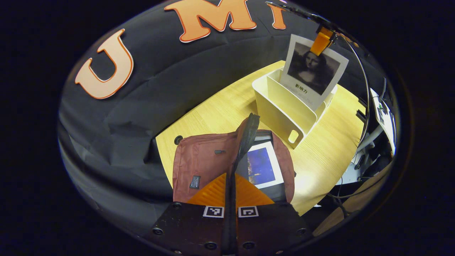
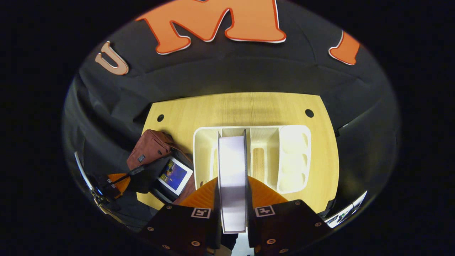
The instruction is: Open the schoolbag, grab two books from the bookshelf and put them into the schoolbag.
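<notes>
The right hand-held gripper (image 2: 233, 199) clamps a book (image 2: 233, 177) above the bookshelf (image 2: 295, 149); the left hand-held gripper (image 1: 230, 199) pinches the schoolbag (image 1: 206, 160) strap.

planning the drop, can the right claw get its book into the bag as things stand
Probably yes: the left claw holds the flap up, so the schoolbag mouth gapes beside the bookshelf, with nothing between it and the held book.

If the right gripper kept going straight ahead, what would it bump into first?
Probably the white bookshelf: the right gripper, shut on a book, points down into it. Depth is unclear.
</notes>
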`<state>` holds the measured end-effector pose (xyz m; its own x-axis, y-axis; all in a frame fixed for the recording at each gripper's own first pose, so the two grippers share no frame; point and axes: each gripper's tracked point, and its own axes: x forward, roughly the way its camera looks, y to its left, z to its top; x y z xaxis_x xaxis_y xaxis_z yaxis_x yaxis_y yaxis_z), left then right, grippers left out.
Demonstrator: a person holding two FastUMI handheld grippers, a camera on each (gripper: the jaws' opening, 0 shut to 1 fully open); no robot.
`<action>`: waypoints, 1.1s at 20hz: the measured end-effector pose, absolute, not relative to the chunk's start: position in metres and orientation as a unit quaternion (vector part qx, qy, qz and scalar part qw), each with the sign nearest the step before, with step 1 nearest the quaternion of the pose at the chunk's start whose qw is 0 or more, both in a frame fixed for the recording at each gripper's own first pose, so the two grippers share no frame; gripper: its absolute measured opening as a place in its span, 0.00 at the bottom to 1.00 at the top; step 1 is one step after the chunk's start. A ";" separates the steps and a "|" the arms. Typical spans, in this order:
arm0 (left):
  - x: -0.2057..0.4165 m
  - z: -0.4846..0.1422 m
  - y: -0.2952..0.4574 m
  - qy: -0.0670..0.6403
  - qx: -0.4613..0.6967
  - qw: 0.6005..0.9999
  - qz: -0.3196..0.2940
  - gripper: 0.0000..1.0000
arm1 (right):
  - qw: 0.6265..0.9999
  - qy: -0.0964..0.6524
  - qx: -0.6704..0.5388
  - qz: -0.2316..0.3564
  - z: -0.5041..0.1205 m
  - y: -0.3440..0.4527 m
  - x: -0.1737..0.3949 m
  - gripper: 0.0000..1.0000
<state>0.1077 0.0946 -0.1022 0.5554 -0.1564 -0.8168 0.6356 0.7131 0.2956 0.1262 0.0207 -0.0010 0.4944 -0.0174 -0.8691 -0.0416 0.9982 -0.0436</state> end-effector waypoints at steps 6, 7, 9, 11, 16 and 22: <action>0.107 -0.105 0.099 0.399 0.299 0.837 -0.225 0.01 | 0.879 0.467 0.063 0.070 0.040 0.046 0.068 0.30; 0.106 -0.104 0.099 0.400 0.300 0.836 -0.226 0.00 | 0.880 0.462 0.075 0.079 0.040 0.049 0.059 0.30; 0.104 -0.101 0.098 0.398 0.309 0.834 -0.227 0.00 | 0.879 0.457 0.100 0.097 0.033 0.058 0.041 0.30; 0.103 -0.098 0.096 0.394 0.320 0.831 -0.227 0.00 | 0.872 0.454 0.134 0.121 0.020 0.073 0.030 0.30; 0.098 -0.093 0.088 0.391 0.330 0.826 -0.234 0.00 | 0.847 0.467 0.216 0.137 -0.044 0.097 0.012 0.30; 0.096 -0.089 0.084 0.385 0.339 0.824 -0.239 0.00 | 0.824 0.453 0.315 0.129 -0.132 0.139 0.034 0.30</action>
<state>0.0961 0.0839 -0.0889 0.5889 -0.1326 -0.7972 0.6551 0.6560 0.3749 0.0344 0.1391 -0.1321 0.5557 0.4990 -0.6650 0.0729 0.7675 0.6368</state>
